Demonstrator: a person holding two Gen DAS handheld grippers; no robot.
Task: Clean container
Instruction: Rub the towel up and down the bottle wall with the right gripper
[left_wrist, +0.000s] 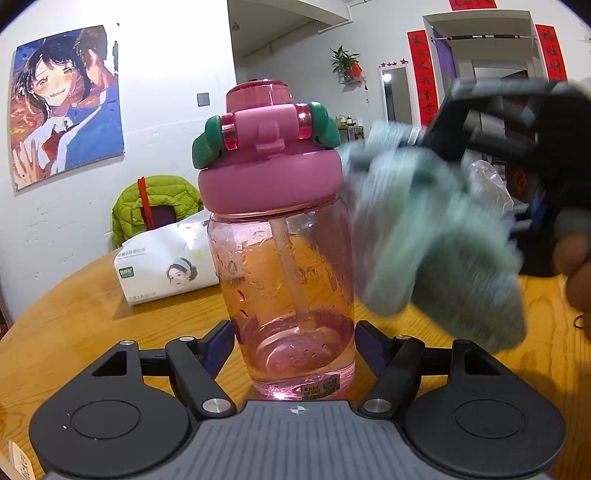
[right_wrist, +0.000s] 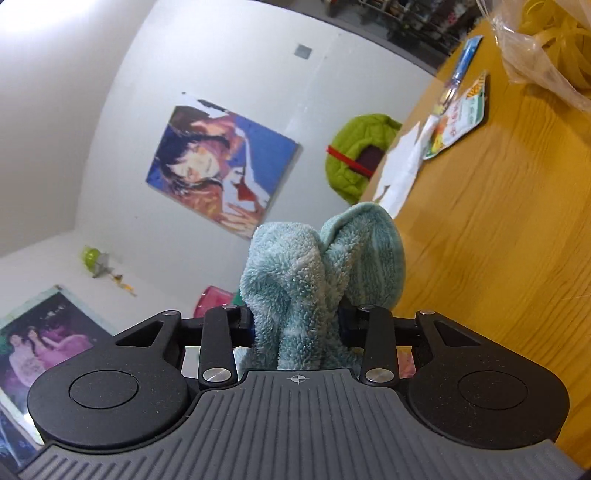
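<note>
Left gripper (left_wrist: 294, 347) clamps clear pink plastic bottle (left_wrist: 288, 280) w/ pink lid, upright on wooden table (left_wrist: 92, 314). Right gripper (right_wrist: 295, 325) pinched on fluffy teal cloth (right_wrist: 314, 277), beside bottle's right side.

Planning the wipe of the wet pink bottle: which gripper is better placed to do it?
Right. The right gripper already clamps the teal cloth, close beside the bottle. The left gripper grips the bottle's base, steadying it upright on the table.
</note>
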